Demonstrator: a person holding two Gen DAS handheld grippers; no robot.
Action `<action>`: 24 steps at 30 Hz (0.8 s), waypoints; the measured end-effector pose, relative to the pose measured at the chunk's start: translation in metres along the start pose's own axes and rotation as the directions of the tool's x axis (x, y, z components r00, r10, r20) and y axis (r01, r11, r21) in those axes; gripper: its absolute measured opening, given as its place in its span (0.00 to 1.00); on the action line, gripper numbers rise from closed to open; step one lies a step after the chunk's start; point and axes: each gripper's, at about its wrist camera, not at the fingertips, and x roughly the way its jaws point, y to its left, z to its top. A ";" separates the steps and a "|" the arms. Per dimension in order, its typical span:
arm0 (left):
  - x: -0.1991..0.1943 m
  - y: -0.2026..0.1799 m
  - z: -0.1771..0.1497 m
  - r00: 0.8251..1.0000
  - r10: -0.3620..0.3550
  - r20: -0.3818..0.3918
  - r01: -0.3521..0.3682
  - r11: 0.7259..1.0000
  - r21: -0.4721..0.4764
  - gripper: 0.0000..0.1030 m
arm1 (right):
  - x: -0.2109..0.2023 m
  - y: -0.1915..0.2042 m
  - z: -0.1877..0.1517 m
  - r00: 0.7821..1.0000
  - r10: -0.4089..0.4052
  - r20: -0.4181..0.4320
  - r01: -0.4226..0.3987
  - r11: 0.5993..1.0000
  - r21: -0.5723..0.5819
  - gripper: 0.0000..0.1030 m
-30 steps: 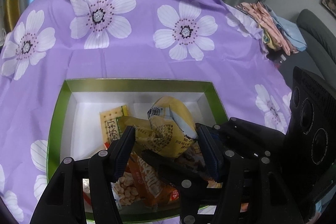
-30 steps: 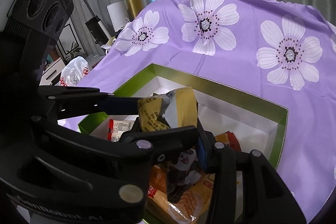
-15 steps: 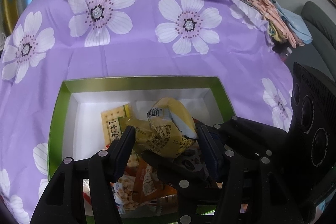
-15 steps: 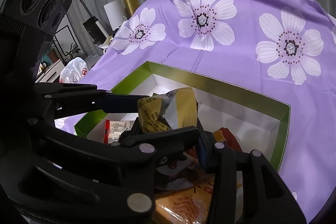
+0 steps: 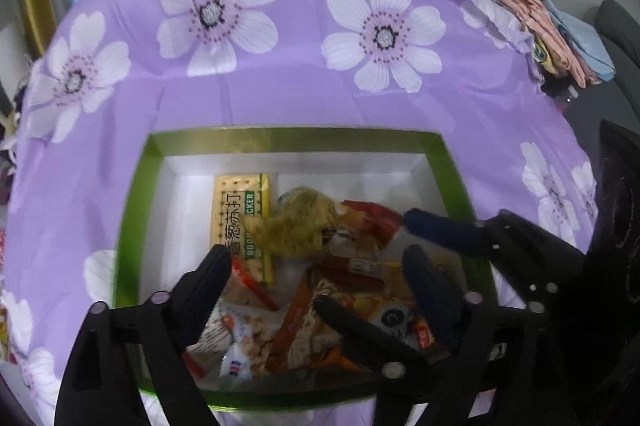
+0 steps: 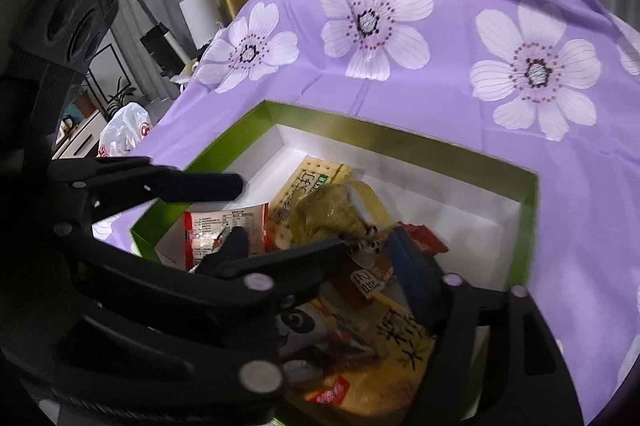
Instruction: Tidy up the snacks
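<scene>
Both grippers, left (image 5: 316, 266) and right (image 6: 368, 246), hang with jaws spread over the green box (image 5: 296, 140), crumpled yellow packet (image 5: 300, 226) lying loose among snack bags.

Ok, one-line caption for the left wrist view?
Open left tongs above green box of snack packets on purple floral cloth.

Both wrist cameras looked steeply down from close above the green box (image 5: 132, 226) (image 6: 528, 194) on the purple floral cloth (image 5: 300, 94) (image 6: 460, 98). The left view faced its far wall squarely; the right came from the right side, angled toward the box's far left corner. They shared the box interior, the yellow cracker pack (image 5: 236, 214) (image 6: 308, 182), and each other's fingers.
</scene>
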 end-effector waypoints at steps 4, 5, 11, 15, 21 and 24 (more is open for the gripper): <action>-0.027 -0.003 -0.003 0.998 0.046 0.052 -0.047 0.999 0.008 0.94 | -0.024 0.006 0.000 0.998 -0.055 0.018 0.055 0.998 -0.018 0.83; -0.034 -0.004 -0.004 0.996 0.056 0.064 -0.057 0.998 0.005 0.95 | -0.031 0.008 0.000 0.998 -0.064 0.026 0.065 0.998 -0.024 0.85; -0.081 -0.005 -0.006 0.984 0.093 0.149 -0.089 0.995 -0.033 0.99 | -0.084 0.019 0.004 0.986 -0.143 0.088 0.148 0.988 -0.052 0.96; -0.114 -0.008 -0.006 0.970 0.150 0.194 -0.143 0.989 -0.049 0.99 | -0.113 0.026 0.011 0.981 -0.155 0.117 0.162 0.985 -0.057 0.96; -0.151 -0.008 -0.005 0.953 0.186 0.237 -0.173 0.982 -0.076 0.99 | -0.151 0.036 0.027 0.972 -0.178 0.154 0.190 0.979 -0.070 0.98; -0.162 -0.009 -0.006 0.947 0.210 0.245 -0.194 0.977 -0.088 0.99 | -0.163 0.042 0.033 0.969 -0.186 0.163 0.202 0.976 -0.086 0.98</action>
